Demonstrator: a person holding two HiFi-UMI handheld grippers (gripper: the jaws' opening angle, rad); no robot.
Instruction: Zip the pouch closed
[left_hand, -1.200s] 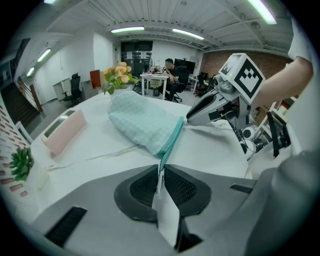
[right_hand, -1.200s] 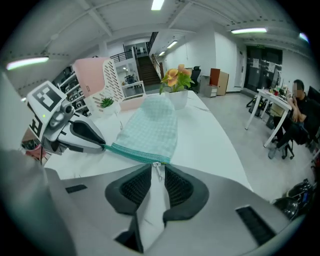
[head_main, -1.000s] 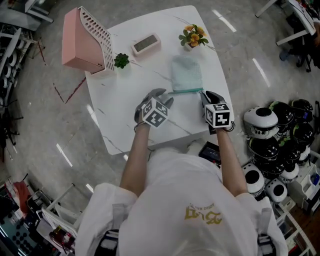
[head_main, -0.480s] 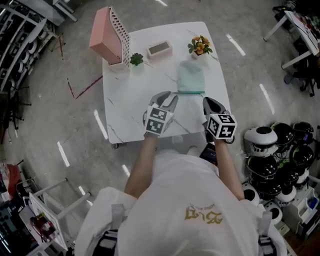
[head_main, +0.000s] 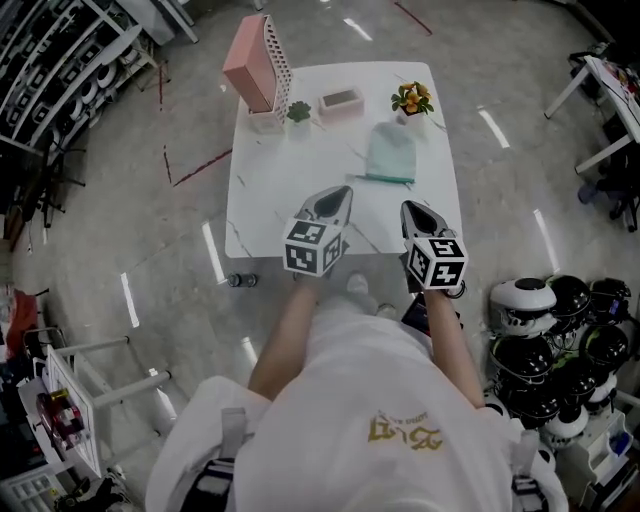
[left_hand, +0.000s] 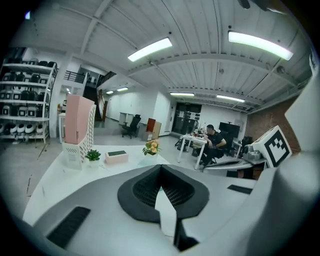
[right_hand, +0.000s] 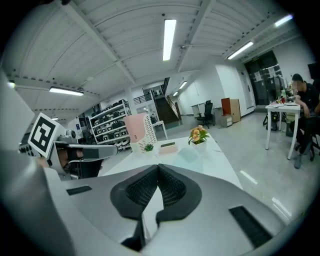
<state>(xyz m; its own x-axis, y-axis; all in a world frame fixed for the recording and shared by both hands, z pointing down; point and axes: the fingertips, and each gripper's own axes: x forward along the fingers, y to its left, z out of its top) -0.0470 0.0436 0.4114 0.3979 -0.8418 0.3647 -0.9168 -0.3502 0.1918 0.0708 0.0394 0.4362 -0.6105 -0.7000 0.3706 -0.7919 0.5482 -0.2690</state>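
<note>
The left gripper (head_main: 338, 194) and the right gripper (head_main: 410, 210) hang side by side in the air above the near edge of the white desk (head_main: 275, 185), both clenched on nothing. Each gripper's own view shows its dark pads pressed together with only the room beyond them. Neither tool touches the pouch or anything else. The pale green pouch (head_main: 390, 152) lies flat by itself toward the desk's right edge, in the far half. It sits just in front of the pot of flowers (head_main: 413, 100) that marks the far right corner. A darker green strip, evidently the zip line, runs along its near side, facing the person. From the right gripper view the pouch (right_hand: 189, 154) is a faint green patch well beyond the jaws. Along the far edge stand a pink box (head_main: 341, 101) and a small green plant (head_main: 298, 111). A pink rack (head_main: 258, 62) stands at the far left corner, well apart from the pouch. The zip line looks straight and the pouch shows no gaping mouth, which suggests the zipping may be finished. The slider is too small to make out, so a full closure cannot be confirmed. If any stretch remains open, both tools would first have to come down to the pouch.
</note>
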